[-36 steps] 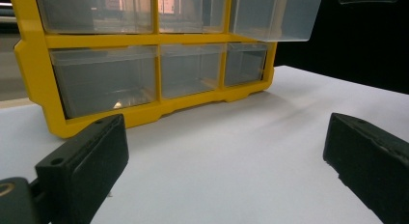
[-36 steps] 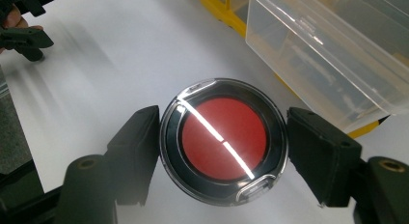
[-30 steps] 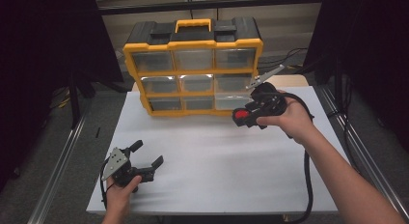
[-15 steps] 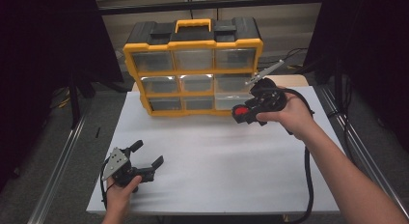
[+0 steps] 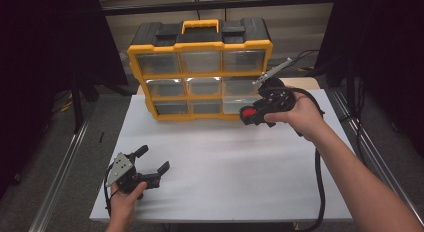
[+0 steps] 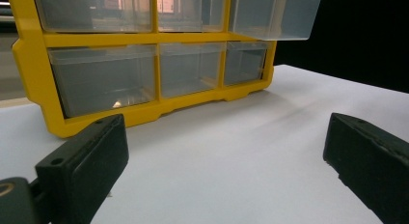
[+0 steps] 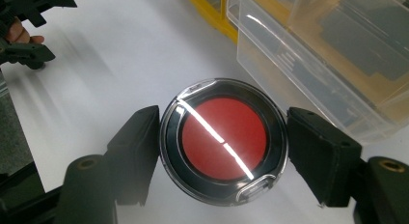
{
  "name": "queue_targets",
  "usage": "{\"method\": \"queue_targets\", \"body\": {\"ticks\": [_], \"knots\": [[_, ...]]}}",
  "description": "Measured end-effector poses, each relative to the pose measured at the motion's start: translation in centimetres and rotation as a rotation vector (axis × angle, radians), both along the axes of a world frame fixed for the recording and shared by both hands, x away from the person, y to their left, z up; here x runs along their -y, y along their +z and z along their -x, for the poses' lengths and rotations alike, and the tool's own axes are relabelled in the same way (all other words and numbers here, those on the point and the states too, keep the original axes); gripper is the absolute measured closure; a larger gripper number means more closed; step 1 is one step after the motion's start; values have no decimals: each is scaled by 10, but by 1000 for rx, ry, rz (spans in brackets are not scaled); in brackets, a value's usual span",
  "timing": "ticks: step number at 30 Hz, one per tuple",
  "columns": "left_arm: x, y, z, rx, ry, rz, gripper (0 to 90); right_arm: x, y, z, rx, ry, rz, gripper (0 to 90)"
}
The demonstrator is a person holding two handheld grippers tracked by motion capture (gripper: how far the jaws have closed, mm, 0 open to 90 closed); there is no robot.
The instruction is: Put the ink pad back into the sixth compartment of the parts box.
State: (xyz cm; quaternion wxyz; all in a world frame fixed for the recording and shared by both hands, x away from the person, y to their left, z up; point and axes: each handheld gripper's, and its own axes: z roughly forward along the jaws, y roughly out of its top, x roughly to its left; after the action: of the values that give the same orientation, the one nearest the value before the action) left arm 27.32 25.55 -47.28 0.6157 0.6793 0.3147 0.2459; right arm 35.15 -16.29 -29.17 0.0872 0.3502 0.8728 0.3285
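- My right fingers hold a round case with a clear lid and a red disc inside, one pad on each side of its rim. In the high view the right gripper carries it above the tabletop, just in front of the organiser's right end.
- The organiser is a yellow-framed box with a black top and a yellow handle. It stands at the tabletop's far edge, left of centre, with three rows of three clear drawers.
- The middle-row right drawer is pulled out past the frame. In the right gripper view the same open drawer lies just beside the case, up and to the right of it. I can see nothing lying in the part that shows.
- The other drawers sit flush in the frame. Through their clear fronts I cannot make out any contents.
- My left fingers stand wide apart with nothing between them, only bare tabletop. In the high view the left gripper sits low at the near left corner, well apart from the organiser and the case.
- From the right gripper view, the left gripper shows far off in the upper left corner.
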Motion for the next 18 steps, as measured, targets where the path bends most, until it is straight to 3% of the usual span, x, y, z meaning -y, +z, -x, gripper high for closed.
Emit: {"method": "queue_targets", "body": {"ticks": [7, 8, 10, 11, 14, 15, 18], "knots": [[0, 0, 0, -2, -5, 6, 22, -2, 3, -3, -2, 2, 1, 298], [-3, 0, 0, 2, -14, -31, 22, -2, 3, -3, 0, -1, 1, 298], [-2, 1, 0, 1, -9, -33, 22, -3, 3, -4, -1, -1, 5, 298], [1, 0, 1, -6, 5, 16, 22, -3, 4, -5, -1, -4, 6, 298], [1, 0, 0, -4, -2, 12, 22, -4, 5, -7, -2, -4, 4, 298], [-3, 0, 0, 1, -15, -31, 22, -4, 5, -7, -5, -8, 1, 298], [-3, 1, 0, 2, -15, -32, 22, -4, 6, -9, 0, -9, 0, 298]]}}
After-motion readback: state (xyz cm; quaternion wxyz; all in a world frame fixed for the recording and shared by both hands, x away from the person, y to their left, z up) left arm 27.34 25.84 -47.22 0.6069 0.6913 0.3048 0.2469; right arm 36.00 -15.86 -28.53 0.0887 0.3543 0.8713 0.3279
